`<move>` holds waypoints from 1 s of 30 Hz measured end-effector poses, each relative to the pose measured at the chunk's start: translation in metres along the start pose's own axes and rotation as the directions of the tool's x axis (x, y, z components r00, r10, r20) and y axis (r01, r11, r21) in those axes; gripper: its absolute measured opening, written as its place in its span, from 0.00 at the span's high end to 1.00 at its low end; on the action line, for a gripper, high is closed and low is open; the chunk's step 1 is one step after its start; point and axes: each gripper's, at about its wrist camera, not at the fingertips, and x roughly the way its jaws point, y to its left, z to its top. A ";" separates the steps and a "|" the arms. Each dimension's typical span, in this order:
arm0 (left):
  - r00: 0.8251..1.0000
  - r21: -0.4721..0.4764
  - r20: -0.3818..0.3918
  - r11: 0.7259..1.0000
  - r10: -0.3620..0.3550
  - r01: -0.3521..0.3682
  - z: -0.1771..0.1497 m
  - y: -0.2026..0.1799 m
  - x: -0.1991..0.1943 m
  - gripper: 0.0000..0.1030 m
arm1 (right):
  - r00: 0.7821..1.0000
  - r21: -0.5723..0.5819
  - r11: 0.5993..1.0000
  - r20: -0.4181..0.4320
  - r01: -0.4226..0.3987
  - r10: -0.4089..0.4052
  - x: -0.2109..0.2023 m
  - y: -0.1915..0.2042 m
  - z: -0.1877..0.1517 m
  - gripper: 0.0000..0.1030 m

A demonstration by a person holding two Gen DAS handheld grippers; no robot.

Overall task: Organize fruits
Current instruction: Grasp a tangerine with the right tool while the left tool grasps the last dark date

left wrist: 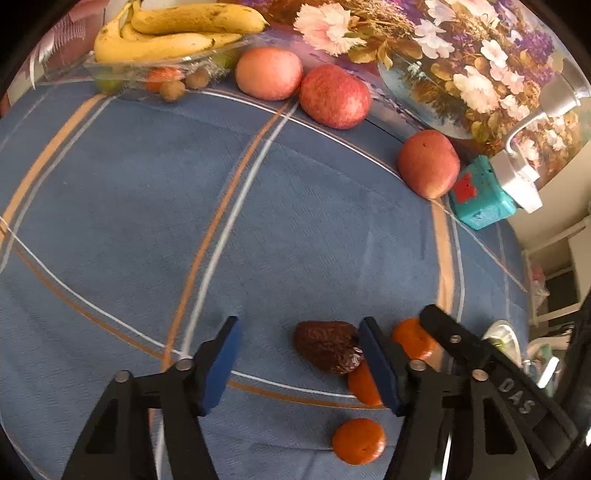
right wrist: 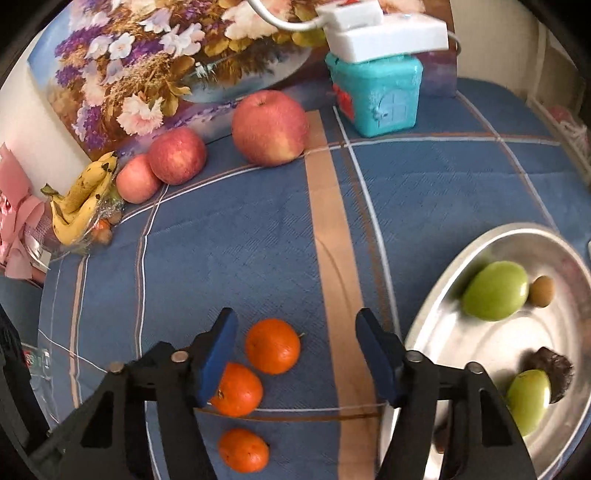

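My left gripper [left wrist: 297,363] is open over the blue cloth. A brown date [left wrist: 327,350] lies between its fingers, against the right pad. Three oranges [left wrist: 358,441] lie near and behind that pad. My right gripper [right wrist: 295,360] is open and empty above the same three oranges [right wrist: 272,346]. A silver plate [right wrist: 436,332] on the right holds two green fruits [right wrist: 495,290], a small brown fruit [right wrist: 542,290] and a dark date [right wrist: 557,369]. Three apples [left wrist: 334,96] sit at the back; they also show in the right wrist view [right wrist: 269,127].
A clear tray with bananas [left wrist: 166,33] and small fruits stands at the back left. A teal toy house [right wrist: 380,94] with a white box on top stands at the back right. A flower painting [right wrist: 155,62] leans behind the apples.
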 end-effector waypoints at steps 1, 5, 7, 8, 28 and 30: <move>1.000 -0.008 -0.005 1.000 -0.015 0.015 0.000 0.000 0.001 0.43 | 1.000 0.002 1.000 -0.003 -0.003 0.003 0.002 0.000 0.000 0.39; 0.999 -0.027 -0.021 0.999 -0.046 0.045 0.001 0.002 0.002 0.44 | 0.999 0.016 0.999 -0.019 -0.036 0.036 0.006 0.001 -0.002 0.49; 0.997 -0.050 -0.040 0.996 -0.069 0.067 0.001 0.004 0.004 0.44 | 0.999 0.026 0.998 -0.022 -0.049 0.049 0.006 0.001 -0.003 0.51; 0.995 -0.061 -0.049 0.995 -0.085 0.082 0.001 0.005 0.006 0.45 | 0.998 0.031 0.998 -0.022 -0.053 0.054 0.006 0.000 -0.004 0.51; 0.996 -0.137 0.010 0.987 -0.089 0.089 0.014 0.025 -0.018 0.55 | 0.994 0.052 0.994 -0.041 -0.098 0.100 0.011 0.003 -0.013 0.64; 0.996 -0.147 0.021 0.985 -0.083 0.086 0.013 0.027 -0.021 0.55 | 0.994 0.056 0.994 -0.036 -0.098 0.100 0.011 0.003 -0.014 0.65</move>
